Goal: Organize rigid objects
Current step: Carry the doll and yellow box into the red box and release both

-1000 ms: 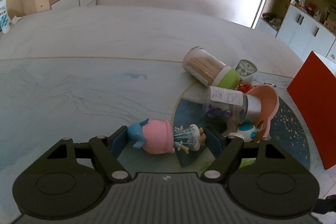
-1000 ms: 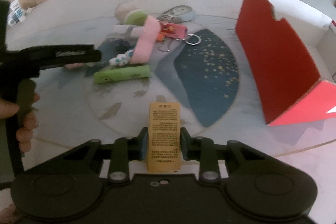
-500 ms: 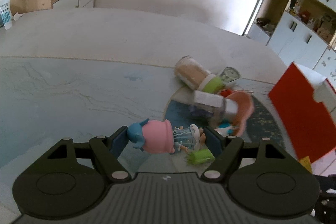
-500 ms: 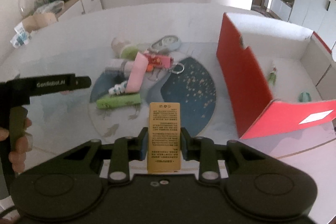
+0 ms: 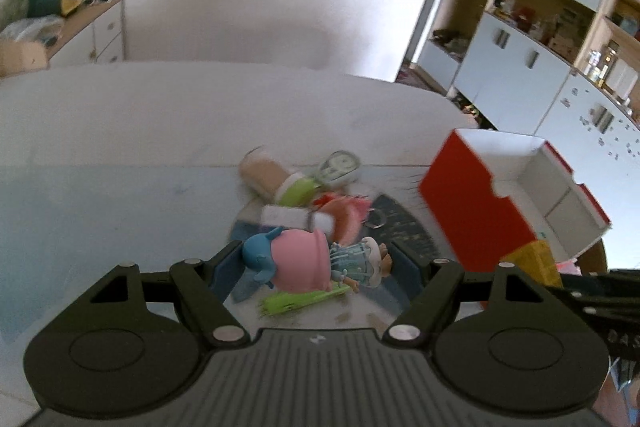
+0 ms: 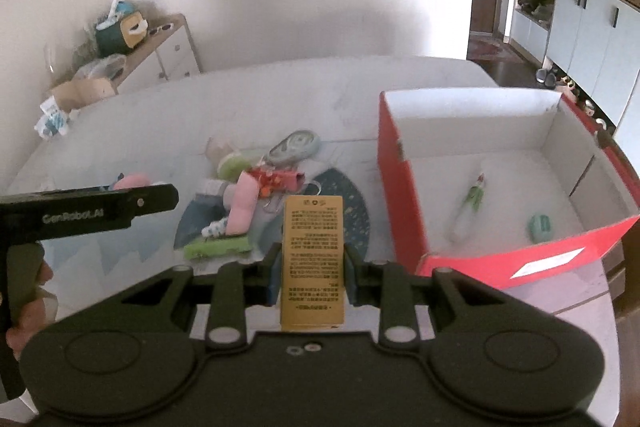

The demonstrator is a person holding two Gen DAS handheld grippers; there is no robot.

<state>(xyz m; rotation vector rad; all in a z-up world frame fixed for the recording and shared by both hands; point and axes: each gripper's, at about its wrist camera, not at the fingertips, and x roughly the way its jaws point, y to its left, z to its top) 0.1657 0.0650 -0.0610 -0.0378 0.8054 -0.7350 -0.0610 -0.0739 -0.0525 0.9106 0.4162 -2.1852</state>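
Left tongs [image 5: 316,263] clamp a pink-and-blue figurine [image 5: 298,259], lower centre of frame. Right tongs [image 6: 312,267] clamp a gold box [image 6: 313,263]. Red bin [image 6: 400,187], right of frame, holds two items; a pile [image 6: 248,195] remains on the surface [image 6: 280,95]. Judged early-to-mid progress.

Box [image 6: 404,211] stood right of the pile of small items [image 6: 248,195] on the table [image 6: 280,95], a tube [image 6: 468,207] and a small round item [image 6: 540,227] lay inside it, dresser [image 6: 168,47] behind at left.
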